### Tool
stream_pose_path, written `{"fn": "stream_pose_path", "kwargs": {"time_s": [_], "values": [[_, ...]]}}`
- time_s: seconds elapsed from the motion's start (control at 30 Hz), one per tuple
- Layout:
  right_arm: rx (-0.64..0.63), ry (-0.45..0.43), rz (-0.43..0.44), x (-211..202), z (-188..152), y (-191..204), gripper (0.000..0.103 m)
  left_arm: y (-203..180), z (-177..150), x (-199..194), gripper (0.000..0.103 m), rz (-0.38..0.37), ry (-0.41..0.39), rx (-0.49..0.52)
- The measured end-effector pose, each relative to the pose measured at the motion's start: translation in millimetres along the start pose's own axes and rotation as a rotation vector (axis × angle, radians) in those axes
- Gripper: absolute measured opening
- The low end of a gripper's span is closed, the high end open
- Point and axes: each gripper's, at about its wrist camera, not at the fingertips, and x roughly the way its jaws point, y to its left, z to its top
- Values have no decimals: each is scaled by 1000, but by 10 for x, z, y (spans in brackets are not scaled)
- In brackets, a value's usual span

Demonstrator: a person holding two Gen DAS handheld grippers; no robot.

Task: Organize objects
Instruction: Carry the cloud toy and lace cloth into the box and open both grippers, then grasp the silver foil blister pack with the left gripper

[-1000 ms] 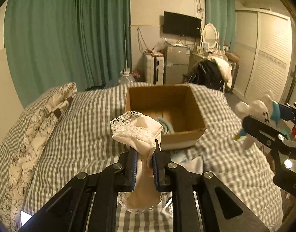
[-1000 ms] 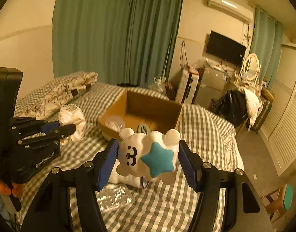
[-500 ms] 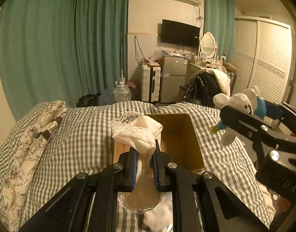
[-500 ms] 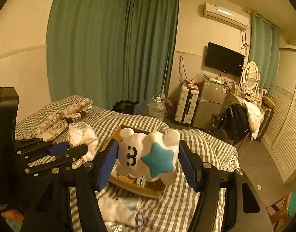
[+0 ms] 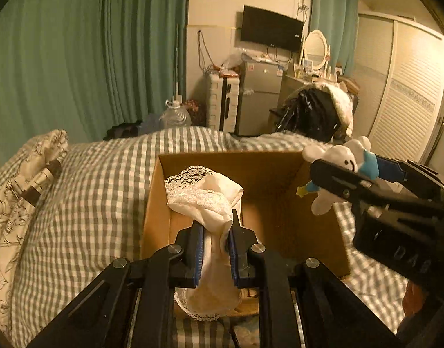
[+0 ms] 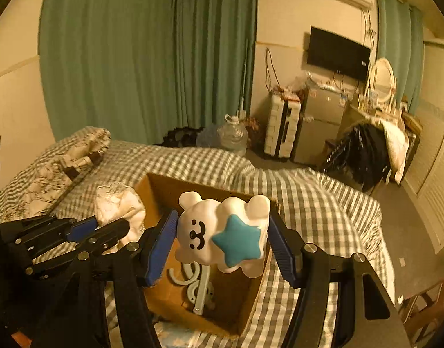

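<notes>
Hanging above the cardboard box [image 6: 252,298], both grippers clamp items.

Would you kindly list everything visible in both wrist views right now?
cardboard box: 1, brown, open, on the bed
lace cloth: 1, cream, held over the box
cloud toy: 1, white with teal star, held over the box
hook-shaped item: 1, pale grey-blue, inside the box
bedcover: 1, grey-white check, under the box
pillow: 1, floral cream, left end of the bed
curtains: green, behind the bed
TV: 1, black, on the wall
water jug: 1, clear, on the floor
left gripper: black, blue fingers, shut on the cloth
right gripper: black, blue fingers, shut on the toy
</notes>
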Motion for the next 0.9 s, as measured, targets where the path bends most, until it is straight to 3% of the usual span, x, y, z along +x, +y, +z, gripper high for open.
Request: {"fn": "stream_pose_path", "kwargs": {"time_s": [0.1,0.13,0.17,0.2,0.23,0.27,0.43,0.57,0.67,0.9], "values": [[39,9,14,149,-78,-100,63,5,-64,121,21,-4,31,4],[41,12,11,179,-102,-116,66,1,-90,143,31,-6,41,8],[37,11,3,192,-120,-129,80,-1,-114,160,38,-9,53,10],[39,1,-9,177,-128,-148,90,-15,-123,155,56,-5,57,9],[47,-15,-20,135,-129,-176,90,-13,-140,124,69,3,51,6],[53,-22,-21,82,-124,-193,91,-16,-151,91,73,6,48,6],[55,-61,-42,-347,-67,-279,92,1,-179,-201,84,20,57,-16],[31,-72,-74,-764,-63,-229,92,-13,-184,-596,85,64,42,-17],[10,-90,-77,-1154,-85,-192,93,-51,-201,-924,92,88,15,-20],[-45,-75,-105,-1863,-323,-112,96,-230,-464,-1508,101,101,-31,-11]]}}
